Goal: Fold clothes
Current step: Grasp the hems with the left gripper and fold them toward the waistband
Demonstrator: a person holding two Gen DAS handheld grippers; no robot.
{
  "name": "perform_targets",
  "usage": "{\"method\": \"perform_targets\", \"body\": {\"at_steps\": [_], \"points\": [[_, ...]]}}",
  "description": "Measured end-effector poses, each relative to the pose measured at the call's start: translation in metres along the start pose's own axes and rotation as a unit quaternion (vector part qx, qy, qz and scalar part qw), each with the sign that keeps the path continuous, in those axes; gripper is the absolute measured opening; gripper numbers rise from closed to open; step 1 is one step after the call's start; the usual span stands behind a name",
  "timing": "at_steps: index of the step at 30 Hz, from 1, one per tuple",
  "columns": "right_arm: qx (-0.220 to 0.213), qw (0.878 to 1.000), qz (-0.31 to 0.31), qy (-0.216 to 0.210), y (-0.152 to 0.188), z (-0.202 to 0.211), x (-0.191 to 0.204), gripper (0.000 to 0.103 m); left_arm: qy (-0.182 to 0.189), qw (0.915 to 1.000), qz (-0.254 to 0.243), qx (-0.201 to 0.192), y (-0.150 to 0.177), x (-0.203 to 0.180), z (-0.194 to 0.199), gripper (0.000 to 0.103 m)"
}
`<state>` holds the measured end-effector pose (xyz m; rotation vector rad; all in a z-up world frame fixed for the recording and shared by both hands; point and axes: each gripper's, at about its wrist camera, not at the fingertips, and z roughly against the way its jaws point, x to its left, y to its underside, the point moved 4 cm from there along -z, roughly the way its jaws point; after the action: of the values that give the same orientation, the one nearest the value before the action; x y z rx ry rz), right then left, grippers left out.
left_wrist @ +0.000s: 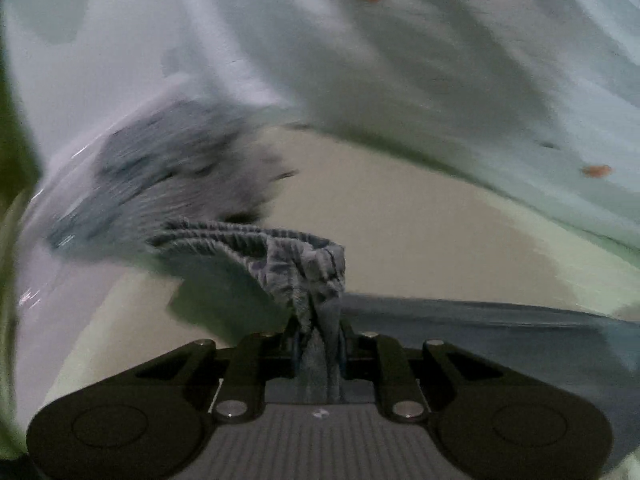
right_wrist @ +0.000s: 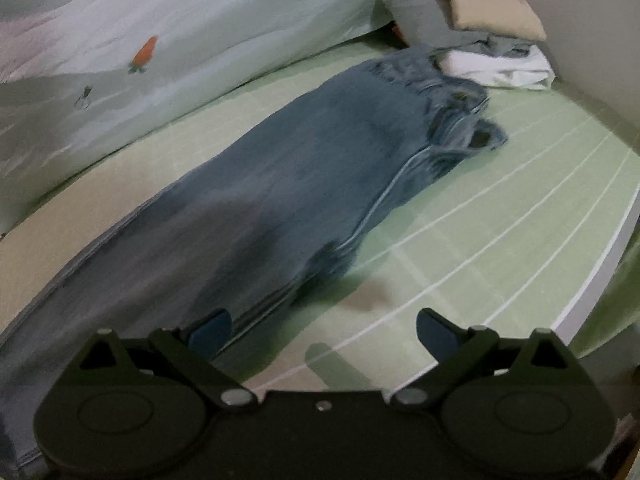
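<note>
Left gripper (left_wrist: 316,344): your jaws are pinched nearly together on a bunched fold of the jeans (left_wrist: 304,276); the frayed hem sticks up out of the grip and curls off to the left.

Left view: heavily motion-blurred. More denim trails away far-left as a smeared grey-blue mass, and a flat blue band runs off to the right just behind the fingers.

Right gripper (right_wrist: 324,332): your jaws stand wide apart and hold nothing. The left blue pad (right_wrist: 210,334) sits at the near edge of the denim, the right pad (right_wrist: 436,334) over bare sheet; I can't tell whether either touches.

Jeans (right_wrist: 304,168): in the right view they lie flat and lengthwise, folded leg on leg, running from near-left to far-right, waistband at the far end.

Bed sheet (right_wrist: 500,208): pale green with thin white stripes, bare to the right of the jeans.

Duvet (right_wrist: 192,32): light, with small orange carrot prints, heaped along the far-left side just beside the jeans.

Folded stack (right_wrist: 492,40): beige piece on top, grey-blue and white pieces under it, far-right, touching or just beyond the waistband.
</note>
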<state>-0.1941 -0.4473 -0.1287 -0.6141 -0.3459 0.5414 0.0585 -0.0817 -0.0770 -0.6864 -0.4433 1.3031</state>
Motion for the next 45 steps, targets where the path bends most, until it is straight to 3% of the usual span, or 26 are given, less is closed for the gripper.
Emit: {"method": "perform_targets", "body": {"at_steps": [5,9,10,14,25,30,34,36,38,41,45], "points": [[-0.012,1.0,-0.006,0.013,-0.027,-0.003,-0.041,0.1,0.055,0.9962,-0.058,0.034,0.031,-0.097,-0.008,0.019],[-0.009,1.0,-0.008,0.022,-0.041,-0.009,-0.07,0.1,0.06,0.9877,-0.092,0.111,0.086,-0.143,-0.029,0.021],[-0.007,1.0,-0.006,0.023,-0.044,-0.012,-0.076,0.1,0.053,0.9856,-0.097,0.128,0.098,-0.15,-0.034,0.022],[0.002,1.0,0.004,0.024,-0.053,-0.021,-0.096,0.1,0.019,0.9862,-0.102,0.129,0.109,-0.167,-0.038,0.025],[0.014,1.0,0.023,-0.002,-0.087,-0.048,-0.116,0.1,0.003,0.9901,-0.084,0.112,0.113,-0.17,-0.025,0.025],[0.014,1.0,0.001,-0.017,-0.108,-0.06,-0.124,0.1,0.012,0.9934,-0.06,0.097,0.102,-0.18,-0.019,0.051],[0.013,0.999,-0.023,-0.023,-0.126,-0.074,-0.132,0.1,0.05,0.9945,-0.048,0.079,0.092,-0.198,-0.012,0.059],[0.014,0.999,-0.035,-0.027,-0.134,-0.081,-0.136,0.101,0.074,0.9936,-0.041,0.075,0.088,-0.208,-0.009,0.071],[0.014,0.998,-0.05,-0.032,-0.141,-0.089,-0.14,0.101,0.092,0.9924,-0.037,0.072,0.085,-0.218,-0.008,0.072],[0.011,0.997,-0.067,-0.036,-0.154,-0.103,-0.146,0.102,0.064,0.9937,-0.039,0.083,0.084,-0.219,-0.018,0.076],[-0.002,0.995,-0.086,-0.041,-0.172,-0.124,-0.152,0.103,0.036,0.9956,-0.004,0.086,0.076,-0.21,-0.029,0.084]]}}
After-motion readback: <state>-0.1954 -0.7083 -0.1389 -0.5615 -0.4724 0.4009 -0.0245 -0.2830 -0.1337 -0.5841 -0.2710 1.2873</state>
